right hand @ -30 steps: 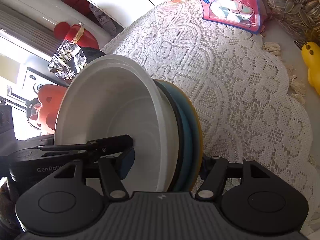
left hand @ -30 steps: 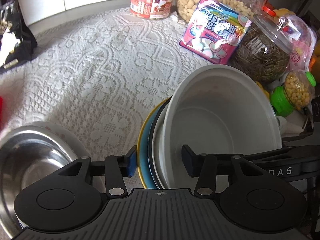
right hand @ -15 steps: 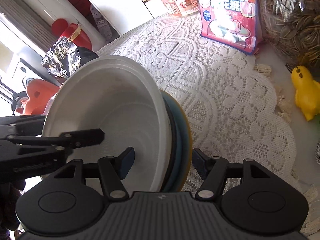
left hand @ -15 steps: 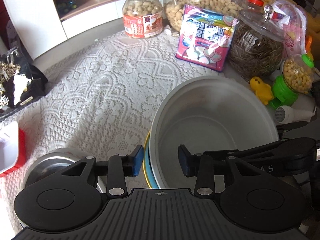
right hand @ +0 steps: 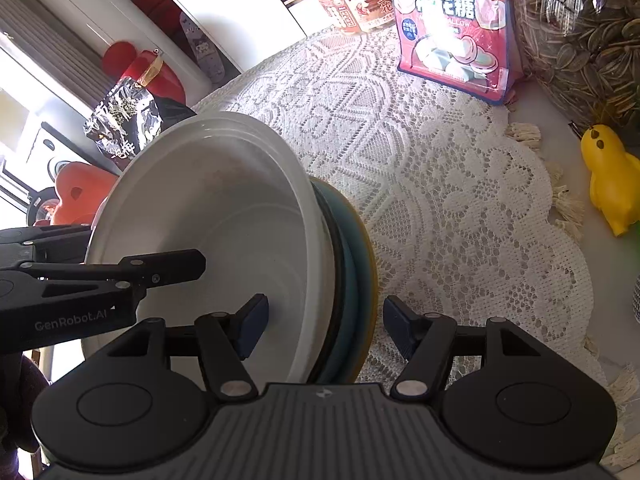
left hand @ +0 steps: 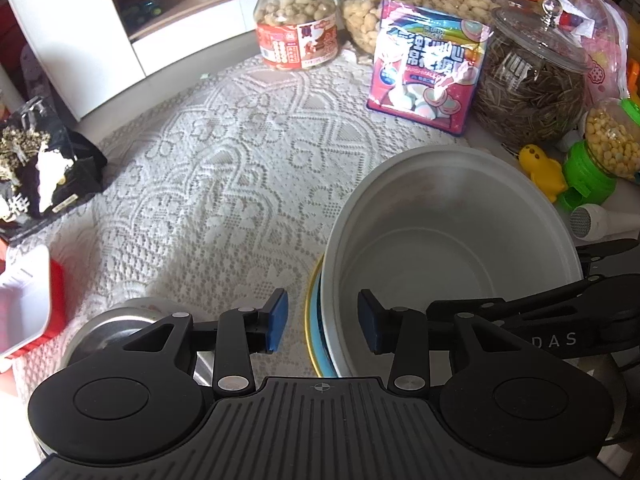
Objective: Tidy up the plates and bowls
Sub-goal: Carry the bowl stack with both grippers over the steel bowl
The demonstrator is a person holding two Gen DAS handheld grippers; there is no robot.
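White bowl [left hand: 452, 248] nested on blue and yellow plates [right hand: 356, 280], stack lifted above lace cloth [left hand: 224, 184] so it moves as one; left gripper [left hand: 322, 322] and right gripper [right hand: 324, 322] straddle opposite rims, left jaws just closing; pad contact likely but unclear

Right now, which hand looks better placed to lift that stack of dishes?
Right, probably. The right hand-held gripper spans everything from white bowl to yellow plate. The left hand-held gripper, whose jaws have just been closing, straddles the bowl's rim, outer pad clear.
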